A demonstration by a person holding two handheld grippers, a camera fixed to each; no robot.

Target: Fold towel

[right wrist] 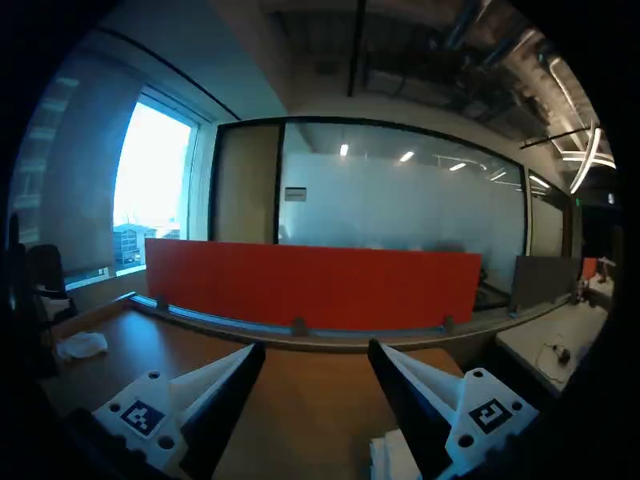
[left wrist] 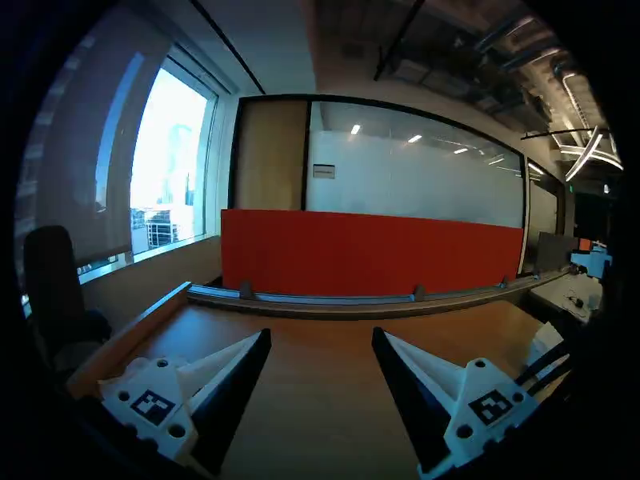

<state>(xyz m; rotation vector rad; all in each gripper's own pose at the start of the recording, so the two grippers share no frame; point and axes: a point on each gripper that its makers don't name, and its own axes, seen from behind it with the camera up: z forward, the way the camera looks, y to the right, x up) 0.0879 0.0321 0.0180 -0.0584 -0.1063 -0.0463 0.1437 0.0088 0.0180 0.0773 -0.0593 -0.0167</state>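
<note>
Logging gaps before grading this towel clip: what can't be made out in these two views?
Right gripper view: white folded cloth at the bottom, cut off by the edge and partly behind a finger of the right gripper; its extent is unclear.
Right gripper view: white crumpled item far left on the desk, too small to identify.
Left gripper view: white object at the right, partly behind dark parts; unidentifiable.

one crumpled white towel (right wrist: 80, 346), one folded white towel (right wrist: 389, 459), one red divider (right wrist: 312, 286)

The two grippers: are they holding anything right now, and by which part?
Nothing. The left gripper and right gripper both stand open and empty over the wooden desk.
</note>
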